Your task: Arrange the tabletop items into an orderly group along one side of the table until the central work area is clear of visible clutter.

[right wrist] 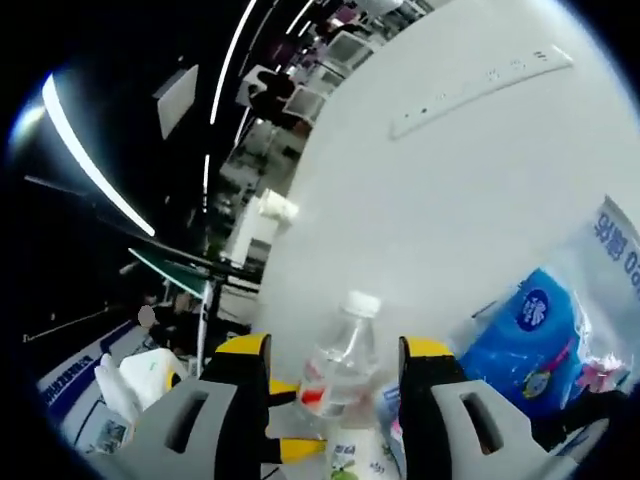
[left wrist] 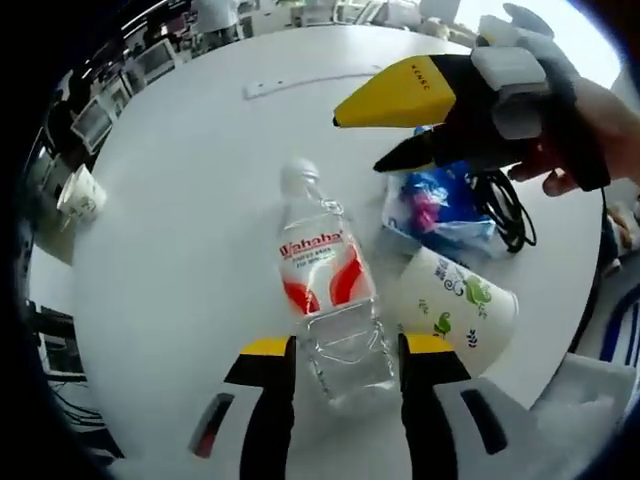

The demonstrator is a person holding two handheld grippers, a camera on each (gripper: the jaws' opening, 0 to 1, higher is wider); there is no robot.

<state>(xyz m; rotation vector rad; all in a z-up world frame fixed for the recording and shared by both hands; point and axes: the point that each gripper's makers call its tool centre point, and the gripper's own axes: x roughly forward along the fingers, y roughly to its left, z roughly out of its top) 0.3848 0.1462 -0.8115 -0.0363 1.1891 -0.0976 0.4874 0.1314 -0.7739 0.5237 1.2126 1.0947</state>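
A clear water bottle (left wrist: 322, 275) with a red and white label lies on the round white table (left wrist: 180, 220), cap pointing away. My left gripper (left wrist: 347, 345) is shut on its base, one yellow-tipped jaw on each side. Beside it a paper cup (left wrist: 455, 305) with green print lies on its side, and a blue tissue pack (left wrist: 435, 205) lies just beyond. A hand holds my right gripper (left wrist: 355, 143) open above the tissue pack. In the right gripper view, its jaws (right wrist: 335, 350) frame the bottle (right wrist: 340, 360), well apart from it, with the tissue pack (right wrist: 535, 335) to the right.
A black cable (left wrist: 508, 205) is coiled beside the tissue pack. Another paper cup (left wrist: 80, 195) stands at the table's left edge. A long white strip (left wrist: 300, 83) lies far across the table, also in the right gripper view (right wrist: 480, 85). Desks and chairs surround the table.
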